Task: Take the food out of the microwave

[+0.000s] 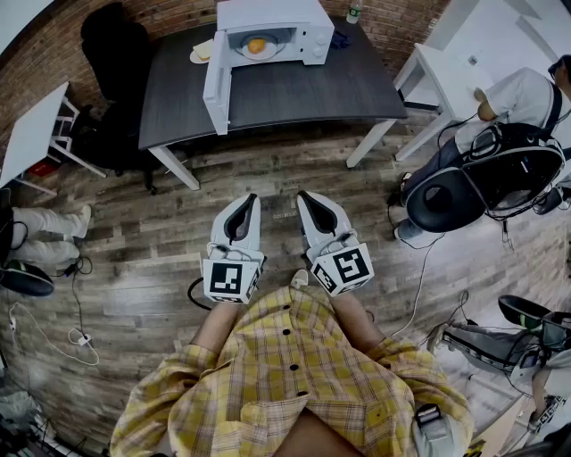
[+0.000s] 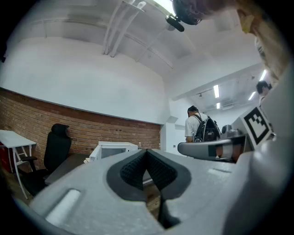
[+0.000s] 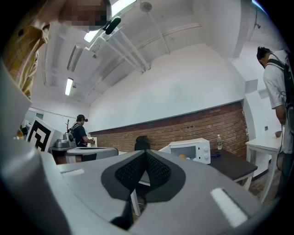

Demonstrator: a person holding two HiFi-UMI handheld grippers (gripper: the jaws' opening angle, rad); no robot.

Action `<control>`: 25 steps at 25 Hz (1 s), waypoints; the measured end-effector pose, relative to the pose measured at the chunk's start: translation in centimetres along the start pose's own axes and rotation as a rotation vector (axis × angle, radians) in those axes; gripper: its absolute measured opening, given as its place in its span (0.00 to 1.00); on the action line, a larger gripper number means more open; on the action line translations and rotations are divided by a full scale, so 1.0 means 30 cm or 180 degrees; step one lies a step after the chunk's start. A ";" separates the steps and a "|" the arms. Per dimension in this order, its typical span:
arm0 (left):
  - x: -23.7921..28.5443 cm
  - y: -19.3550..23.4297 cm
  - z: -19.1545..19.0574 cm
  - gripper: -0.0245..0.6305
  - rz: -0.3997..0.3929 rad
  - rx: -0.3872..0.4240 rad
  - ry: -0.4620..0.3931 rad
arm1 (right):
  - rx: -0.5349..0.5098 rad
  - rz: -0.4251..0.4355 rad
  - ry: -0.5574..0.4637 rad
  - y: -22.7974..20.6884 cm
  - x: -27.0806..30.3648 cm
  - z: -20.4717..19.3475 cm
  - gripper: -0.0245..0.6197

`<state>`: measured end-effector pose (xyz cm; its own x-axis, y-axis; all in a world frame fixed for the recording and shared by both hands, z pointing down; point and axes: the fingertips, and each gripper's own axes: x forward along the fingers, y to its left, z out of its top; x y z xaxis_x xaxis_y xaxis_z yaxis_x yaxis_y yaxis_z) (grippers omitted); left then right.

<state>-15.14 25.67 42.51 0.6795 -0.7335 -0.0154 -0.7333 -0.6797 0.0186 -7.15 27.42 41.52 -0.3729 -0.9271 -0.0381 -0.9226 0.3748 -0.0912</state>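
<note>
The white microwave [image 1: 272,31] stands at the far edge of the dark table [image 1: 303,89], its door [image 1: 217,94] swung open to the left. Inside it lies a plate with orange food [image 1: 257,45]. Both grippers hang level over the wooden floor, well short of the table. My left gripper [image 1: 249,200] is shut with nothing between its pads. My right gripper [image 1: 305,196] is shut and empty too. The left gripper view shows the microwave [image 2: 115,149] small beyond the shut left gripper [image 2: 147,152]. The right gripper view shows the microwave [image 3: 190,150] with the food [image 3: 182,156] beyond the shut right gripper [image 3: 147,154].
A black office chair [image 1: 116,45] stands left of the table, with a white side table [image 1: 31,134] further left. At the right are a white table [image 1: 446,71] and a seated person with a backpack [image 1: 513,103]. A bottle [image 1: 354,11] stands behind the microwave. Cables [image 1: 76,335] lie on the floor.
</note>
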 end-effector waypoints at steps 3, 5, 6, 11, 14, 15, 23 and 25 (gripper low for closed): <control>0.004 -0.003 0.002 0.04 0.0024 -0.0008 0.0002 | 0.0010 0.0011 0.0008 -0.008 -0.002 0.001 0.04; 0.011 -0.005 0.001 0.04 0.0039 -0.0006 0.0007 | 0.0024 0.0024 0.0007 -0.018 0.000 -0.003 0.04; 0.016 -0.008 0.000 0.04 0.0044 -0.0003 0.0009 | 0.0026 0.0031 0.0011 -0.025 0.002 -0.003 0.04; 0.036 -0.029 -0.001 0.04 0.0083 -0.0008 0.0016 | 0.0047 0.0082 0.0023 -0.048 -0.002 0.000 0.04; 0.047 -0.044 0.001 0.04 0.0125 -0.0005 0.0011 | 0.0060 0.0114 0.0018 -0.066 -0.009 0.003 0.04; 0.052 -0.050 0.001 0.04 0.0144 -0.0003 0.0011 | 0.0063 0.0122 0.0014 -0.074 -0.011 0.005 0.04; 0.120 -0.110 0.000 0.04 0.0292 0.0015 0.0013 | 0.0145 0.0181 -0.0045 -0.180 -0.042 0.017 0.04; 0.141 -0.131 -0.003 0.04 0.0322 0.0013 0.0008 | 0.0148 0.0197 -0.0065 -0.209 -0.053 0.021 0.04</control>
<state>-9.38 25.23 42.46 0.6021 -0.7983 -0.0113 -0.7982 -0.6022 0.0158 -0.70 26.54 41.53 -0.4266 -0.9021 -0.0654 -0.8921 0.4316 -0.1341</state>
